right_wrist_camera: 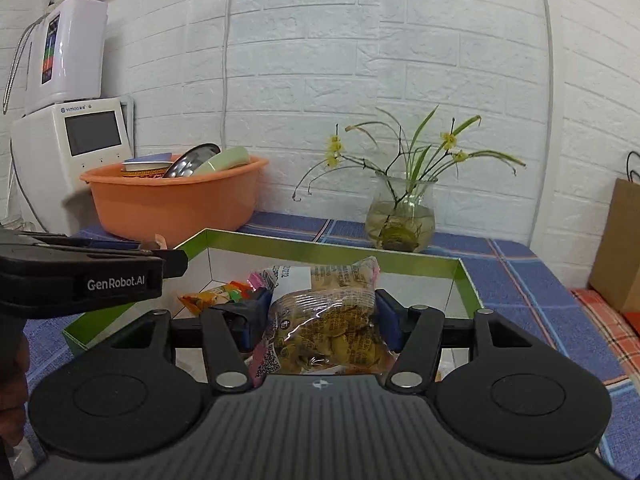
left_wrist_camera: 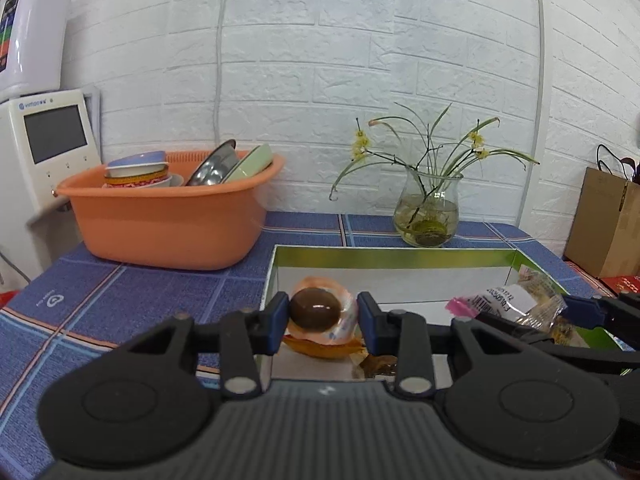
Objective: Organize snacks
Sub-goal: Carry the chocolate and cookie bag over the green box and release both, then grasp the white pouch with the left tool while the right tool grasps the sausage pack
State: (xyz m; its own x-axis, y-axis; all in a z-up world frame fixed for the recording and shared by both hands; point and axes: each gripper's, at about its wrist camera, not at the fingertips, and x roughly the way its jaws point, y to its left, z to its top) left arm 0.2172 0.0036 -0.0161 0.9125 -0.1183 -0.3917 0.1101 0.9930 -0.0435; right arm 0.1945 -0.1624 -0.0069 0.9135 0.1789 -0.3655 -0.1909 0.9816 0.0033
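The green-rimmed box (left_wrist_camera: 400, 254) sits near the orange basin (left_wrist_camera: 168, 220). Above the box, the right gripper (right_wrist_camera: 320, 320) pinches a clear bean packet (right_wrist_camera: 328, 328); the left gripper (left_wrist_camera: 323, 322) clamps 1 wrapped brown egg (left_wrist_camera: 314, 308).

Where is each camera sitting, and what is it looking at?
Left wrist: sits on the left gripper, facing the brick wall, above the green box; its fingers clamp a packaged brown egg; the other gripper pokes in at right.
Right wrist: sits on the right gripper, facing the same wall; its fingers clamp a clear snack bag; the left gripper enters at left.
Both share the box, orange basin and flower vase.
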